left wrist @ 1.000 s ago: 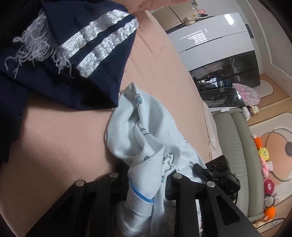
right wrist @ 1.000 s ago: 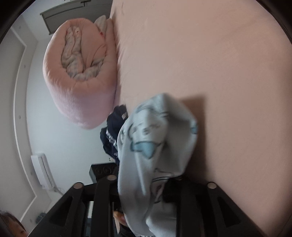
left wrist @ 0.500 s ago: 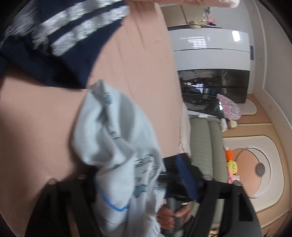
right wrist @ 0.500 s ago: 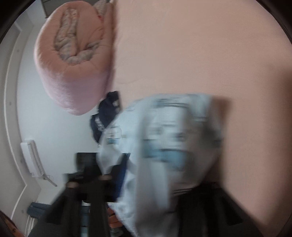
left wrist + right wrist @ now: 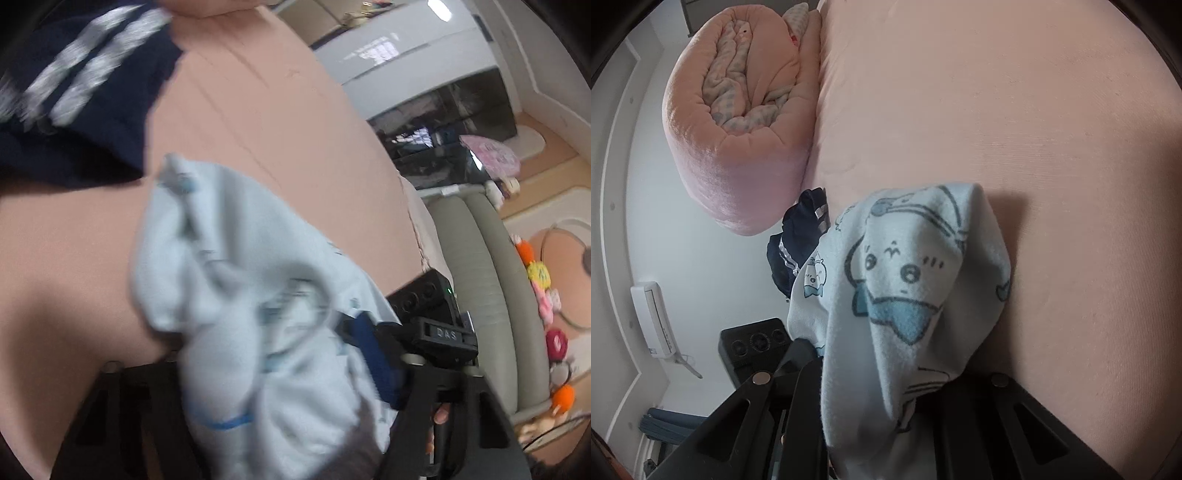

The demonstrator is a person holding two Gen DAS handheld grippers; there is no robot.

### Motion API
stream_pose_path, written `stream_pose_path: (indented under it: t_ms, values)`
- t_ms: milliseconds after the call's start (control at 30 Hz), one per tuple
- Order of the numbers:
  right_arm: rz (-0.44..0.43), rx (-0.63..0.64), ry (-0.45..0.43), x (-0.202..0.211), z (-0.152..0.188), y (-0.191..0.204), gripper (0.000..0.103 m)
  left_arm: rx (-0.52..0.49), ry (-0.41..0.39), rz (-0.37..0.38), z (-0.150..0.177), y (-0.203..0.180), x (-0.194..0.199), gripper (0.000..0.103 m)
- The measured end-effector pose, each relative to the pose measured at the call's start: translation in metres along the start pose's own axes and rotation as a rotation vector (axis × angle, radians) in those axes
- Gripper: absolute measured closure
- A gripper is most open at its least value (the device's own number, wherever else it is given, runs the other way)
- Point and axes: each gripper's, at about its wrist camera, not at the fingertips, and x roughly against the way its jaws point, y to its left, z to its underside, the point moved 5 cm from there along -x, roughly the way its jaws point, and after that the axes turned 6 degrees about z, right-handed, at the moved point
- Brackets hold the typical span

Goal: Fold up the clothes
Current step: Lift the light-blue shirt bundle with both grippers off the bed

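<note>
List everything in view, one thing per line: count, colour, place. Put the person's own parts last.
light blue garment: one, cartoon print, bunched between both grippers above the bed
navy garment: one, white stripes, on the bed beyond the blue one
bed: one, pink sheet, under everything
rolled duvet: one, pink, at the bed's end
air conditioner: one, white, on the wall
sofa: one, grey-green, beside the bed
plush toys: several, bright, by the sofa
left gripper: black, jaws closing, cloth between them
right gripper: black, shut on the light blue garment
</note>
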Motion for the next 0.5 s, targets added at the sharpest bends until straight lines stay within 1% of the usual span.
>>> stream_pose_path:
  t_ms: [33,67,100,133,233,367,433,500]
  values:
    - [-0.006,0.0,0.001,0.0,-0.001,-0.001,0.096,0.041,0.004,0.016,-0.001,0.01,0.003,0.074]
    - [-0.009,0.0,0.001,0.0,-0.001,-0.002,0.096,0.08,0.012,0.055,-0.002,0.02,0.006,0.081]
    - [-0.008,0.003,0.001,-0.001,-0.002,-0.002,0.096,0.116,0.02,0.092,-0.002,0.029,0.008,0.082]
    - [-0.004,0.008,0.0,-0.001,-0.002,-0.003,0.096,0.126,0.029,0.11,-0.003,0.032,0.009,0.082]
    - [0.002,0.016,-0.015,-0.002,-0.003,-0.003,0.096,0.096,0.022,0.061,-0.001,0.026,0.009,0.082]
    - [0.018,0.033,-0.061,-0.001,-0.003,0.001,0.096,0.078,-0.018,0.069,0.005,0.027,0.018,0.082]
    - [0.022,0.036,-0.097,0.002,-0.001,0.002,0.095,0.059,-0.026,0.056,0.007,0.023,0.021,0.082]
    - [0.042,0.026,-0.111,0.003,0.0,0.003,0.095,0.032,-0.034,0.047,0.008,0.018,0.023,0.082]
